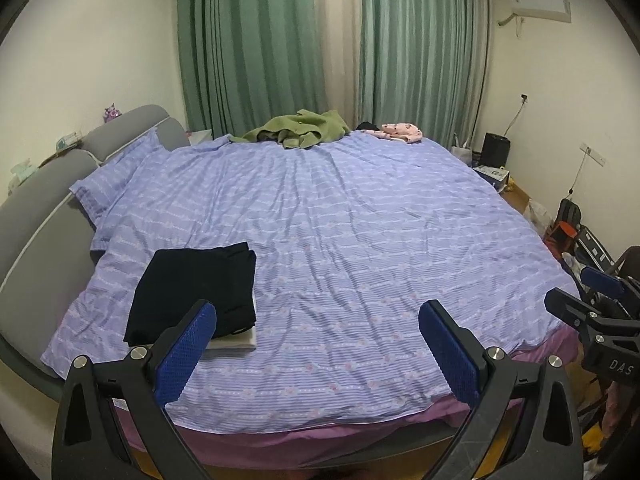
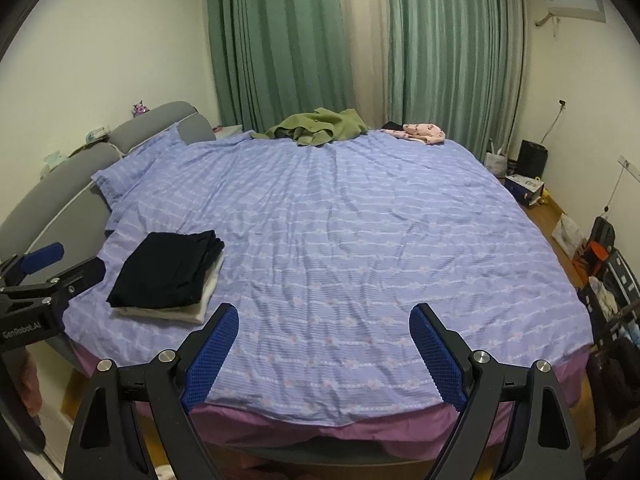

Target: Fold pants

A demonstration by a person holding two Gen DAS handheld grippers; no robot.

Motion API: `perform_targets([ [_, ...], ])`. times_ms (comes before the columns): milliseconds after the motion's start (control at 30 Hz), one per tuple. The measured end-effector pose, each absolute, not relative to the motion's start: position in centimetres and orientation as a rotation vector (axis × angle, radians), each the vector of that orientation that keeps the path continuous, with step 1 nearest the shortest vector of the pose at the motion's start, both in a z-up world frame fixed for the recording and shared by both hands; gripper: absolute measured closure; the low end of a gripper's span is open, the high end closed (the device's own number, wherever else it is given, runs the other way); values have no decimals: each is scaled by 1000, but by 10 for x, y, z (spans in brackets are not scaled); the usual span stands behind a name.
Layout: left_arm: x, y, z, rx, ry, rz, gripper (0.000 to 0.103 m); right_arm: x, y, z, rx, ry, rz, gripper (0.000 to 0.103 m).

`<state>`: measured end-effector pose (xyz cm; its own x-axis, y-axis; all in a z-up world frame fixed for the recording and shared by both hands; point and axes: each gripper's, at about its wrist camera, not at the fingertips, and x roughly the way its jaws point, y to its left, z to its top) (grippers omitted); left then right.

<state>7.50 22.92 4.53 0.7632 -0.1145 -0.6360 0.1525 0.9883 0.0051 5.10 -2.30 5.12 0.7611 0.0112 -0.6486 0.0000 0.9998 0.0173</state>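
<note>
Hovering empty with jaws wide, the left gripper (image 1: 316, 344) and right gripper (image 2: 324, 344) face folded black pants (image 1: 196, 288) stacked near-left for tidiness.

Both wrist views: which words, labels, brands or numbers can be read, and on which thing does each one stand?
"DAS": white letters on the black body of the right gripper, at the right edge of the left wrist view.
"GenRobot.AI": white letters on the black body of the left gripper, at the left edge of the right wrist view.
Dark blue printed cardboard box on the floor: print too small to read.
White wall air conditioner: label too blurred to read.
</note>
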Motion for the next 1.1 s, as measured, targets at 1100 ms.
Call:
perform_targets([
  [1100,52,219,59,58,636,-142,0,25,-25,65,22,655,9,15],
])
